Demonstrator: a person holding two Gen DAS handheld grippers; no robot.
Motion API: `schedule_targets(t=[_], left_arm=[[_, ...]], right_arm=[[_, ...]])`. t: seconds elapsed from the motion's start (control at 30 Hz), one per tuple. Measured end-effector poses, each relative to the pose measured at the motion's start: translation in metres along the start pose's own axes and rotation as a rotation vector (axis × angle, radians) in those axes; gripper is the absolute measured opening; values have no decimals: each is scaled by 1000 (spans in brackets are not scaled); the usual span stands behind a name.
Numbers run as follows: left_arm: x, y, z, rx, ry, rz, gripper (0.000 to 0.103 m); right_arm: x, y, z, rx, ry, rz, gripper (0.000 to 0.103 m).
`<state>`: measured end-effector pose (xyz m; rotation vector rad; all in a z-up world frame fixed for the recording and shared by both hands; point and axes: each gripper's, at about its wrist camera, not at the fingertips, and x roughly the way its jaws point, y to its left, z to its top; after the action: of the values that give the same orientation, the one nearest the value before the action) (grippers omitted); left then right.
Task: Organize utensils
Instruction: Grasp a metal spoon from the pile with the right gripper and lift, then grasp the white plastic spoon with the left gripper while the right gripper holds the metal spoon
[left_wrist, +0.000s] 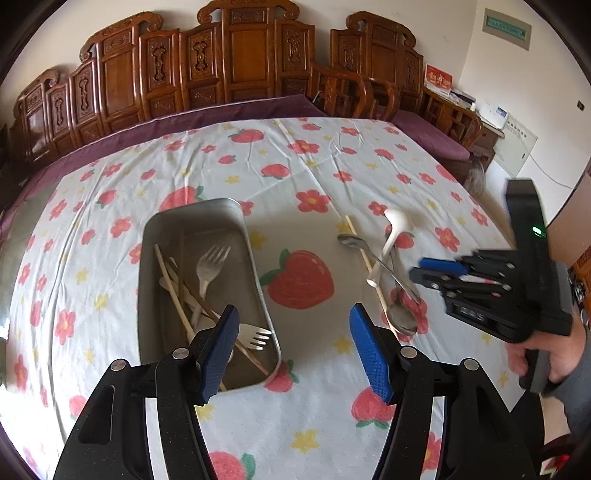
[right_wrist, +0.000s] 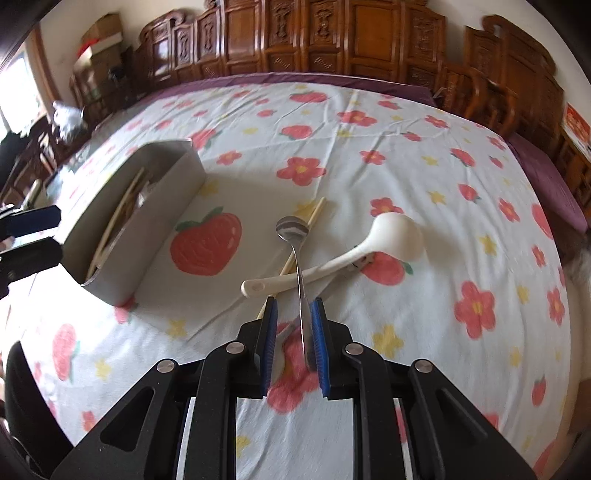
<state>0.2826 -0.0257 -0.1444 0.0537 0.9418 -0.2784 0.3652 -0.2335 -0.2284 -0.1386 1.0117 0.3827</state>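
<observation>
A metal spoon (right_wrist: 295, 258) is seen running lengthwise away from the right gripper (right_wrist: 293, 339), its handle passing between the two blue pads and its bowl at the far end. The handle lies close against the right-hand pad, while a gap is left on the left-hand side, so whether the spoon is truly clamped cannot be told; the jaws are narrowly set. The spoon's long axis is aligned with the fingers, and it crosses over a white ladle (right_wrist: 354, 251), which lies across it with its bowl to the right. A single chopstick (right_wrist: 295, 254) lies beneath both, slanting from near left to far right. In the left wrist view a second metal spoon (left_wrist: 400, 314) is seen lying near the first on the strawberry-print cloth (left_wrist: 303, 155). The metal tray (left_wrist: 155, 266) stands to the left of this pile, well apart from it, and already holds forks and chopsticks. The left gripper (left_wrist: 291, 347) hangs over the tray's near right corner with its fingers spread wide and nothing between them. The right hand is clearly the nearer to the loose pieces, so the coming lift is judged to fall to it. The spoon is slim, shiny and smooth, and could slip sideways.
</observation>
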Motion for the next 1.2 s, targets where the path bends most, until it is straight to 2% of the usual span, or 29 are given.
schedule_targets(t=[0.23,0.33,0.63,0.73,0.9,1.2], left_arm=[[6,-10,-5,9,20,-9,59],[6,-12,-7,12,23,-12,59],[7,-15,-9,18,29,-13,59],[7,-18,-9,20,30,-13,59],[8,-22,-8,27,32,-10,59],[26,-43,6,61,41,-19,59]], right_arm=[[33,0,12,-73,71,-13,21],[41,2,12,-100,98,-29,15],[53,15,17,-201,124,-74,10],[53,12,18,-177,130,-63,6],[44,8,16,-134,92,-49,6],[-9,-19,3,-51,-11,-39,6]])
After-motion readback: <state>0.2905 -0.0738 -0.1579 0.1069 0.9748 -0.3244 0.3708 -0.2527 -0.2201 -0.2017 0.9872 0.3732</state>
